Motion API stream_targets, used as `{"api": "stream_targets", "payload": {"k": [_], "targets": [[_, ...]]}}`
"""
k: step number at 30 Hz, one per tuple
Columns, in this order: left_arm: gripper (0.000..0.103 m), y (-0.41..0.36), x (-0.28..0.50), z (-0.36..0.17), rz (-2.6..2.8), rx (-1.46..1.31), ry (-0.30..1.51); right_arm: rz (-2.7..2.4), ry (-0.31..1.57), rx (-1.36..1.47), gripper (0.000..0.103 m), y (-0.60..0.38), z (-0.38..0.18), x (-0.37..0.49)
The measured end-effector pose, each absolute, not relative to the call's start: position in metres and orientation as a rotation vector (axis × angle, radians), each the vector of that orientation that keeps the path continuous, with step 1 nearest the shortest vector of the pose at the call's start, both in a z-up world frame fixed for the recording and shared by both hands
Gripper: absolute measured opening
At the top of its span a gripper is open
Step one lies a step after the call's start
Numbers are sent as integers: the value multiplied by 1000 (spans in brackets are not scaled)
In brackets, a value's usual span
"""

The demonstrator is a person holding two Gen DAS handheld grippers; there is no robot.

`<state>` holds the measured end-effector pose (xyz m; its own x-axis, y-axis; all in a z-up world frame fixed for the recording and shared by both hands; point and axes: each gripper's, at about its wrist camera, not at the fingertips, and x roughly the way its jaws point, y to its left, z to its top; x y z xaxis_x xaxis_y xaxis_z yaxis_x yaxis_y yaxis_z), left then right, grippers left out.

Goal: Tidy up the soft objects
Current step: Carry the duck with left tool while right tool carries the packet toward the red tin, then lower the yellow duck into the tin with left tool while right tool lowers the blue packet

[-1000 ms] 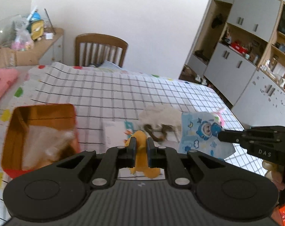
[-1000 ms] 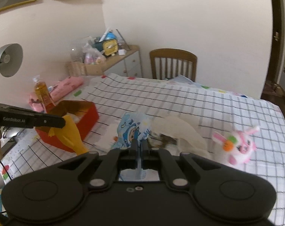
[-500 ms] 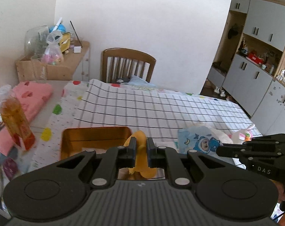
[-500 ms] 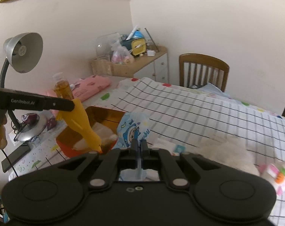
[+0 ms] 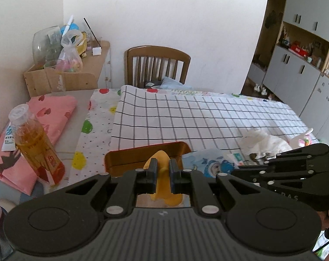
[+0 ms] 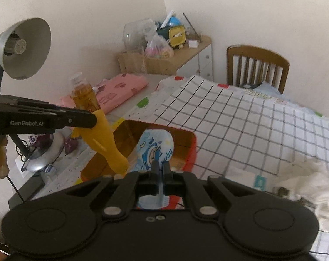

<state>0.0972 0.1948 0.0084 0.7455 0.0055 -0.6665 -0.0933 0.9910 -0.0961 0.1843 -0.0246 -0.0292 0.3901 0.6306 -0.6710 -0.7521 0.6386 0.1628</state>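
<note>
Pinching a smooth yellow rubber toy (image 5: 163, 187) between its black pads, the left gripper (image 5: 163, 175) has its jaws drawn in tight on the toy's narrow part; in the right wrist view the toy hangs long and tapered, slanting down over the near left corner of the box (image 6: 187, 152). The box is a shallow rectangular tin with rounded corners, red outside and shiny gold inside. The right gripper (image 6: 159, 174) has its jaws pressed nearly together on a thin, crinkly blue and white packet (image 6: 156, 150) printed with a cartoon figure, held upright above the open box. What the packet is made of is hard to tell, probably soft plastic film. On the checked cloth (image 5: 197, 117) off to the right lie a fluffy white cloth (image 5: 266, 142) and a small pink and white plush toy (image 5: 304, 138), well apart from the box. A clear bottle (image 5: 34, 145) of amber liquid stands left of the box, beside a folded pink fabric (image 5: 49, 113).
</note>
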Motion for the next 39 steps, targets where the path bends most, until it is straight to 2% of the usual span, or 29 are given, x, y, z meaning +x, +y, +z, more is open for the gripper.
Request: {"api": "stream_targets", "payload": {"k": [10,28,39], "targets": [[11,212,122,-19,42,-98,801,890,830,-228,2,16,-50,193],[11,223,186,-59,42,-62,899,842,895,-283,3,33,-77,218],[11,220,215,-81,64,-12,960,826,918,-312,14,33,-85,225]]}}
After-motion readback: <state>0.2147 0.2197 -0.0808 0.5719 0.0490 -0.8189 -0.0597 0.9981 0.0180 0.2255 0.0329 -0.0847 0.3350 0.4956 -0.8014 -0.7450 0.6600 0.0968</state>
